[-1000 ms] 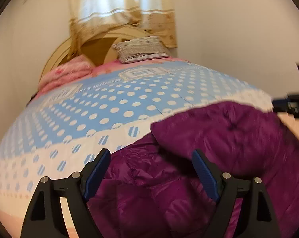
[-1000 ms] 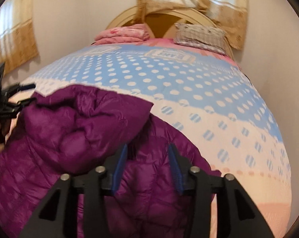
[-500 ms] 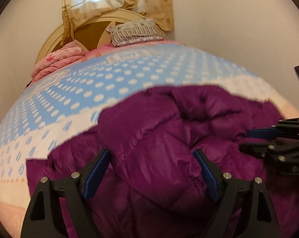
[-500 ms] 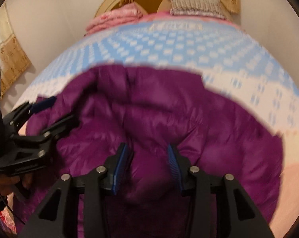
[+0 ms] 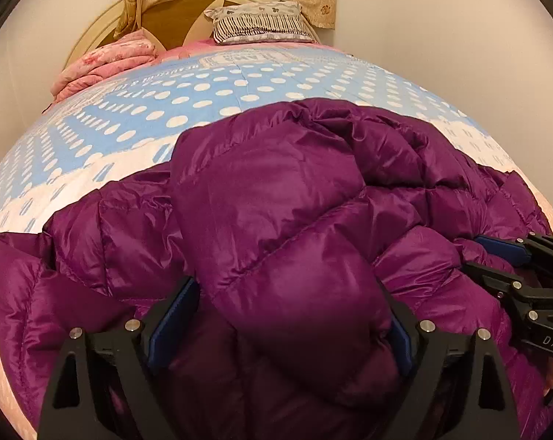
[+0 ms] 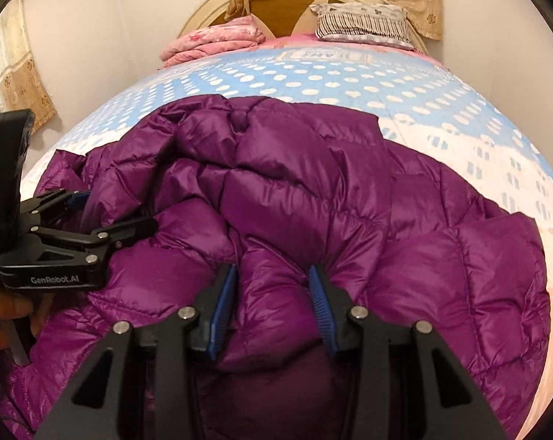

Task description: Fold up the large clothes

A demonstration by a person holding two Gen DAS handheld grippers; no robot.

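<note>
A purple quilted down jacket (image 5: pixel 276 198) lies bunched on the near end of the bed, and it also fills the right wrist view (image 6: pixel 313 190). My left gripper (image 5: pixel 287 315) is open, its jaws wide apart around a puffy fold of the jacket. My right gripper (image 6: pixel 272 293) has its jaws pressed in on a thick fold of the jacket. The right gripper shows at the right edge of the left wrist view (image 5: pixel 511 260). The left gripper shows at the left of the right wrist view (image 6: pixel 100 212).
The bed has a blue cover with white dots (image 5: pixel 217 88). A folded pink blanket (image 5: pixel 107 62) and a striped pillow (image 5: pixel 258 24) lie by the rounded headboard (image 6: pixel 276 3). Curtains (image 6: pixel 8 73) hang on the left wall.
Both grippers moved forward and down over the jacket, which now fills more of each view. The right gripper now has a thick fold of the jacket between its jaws.
</note>
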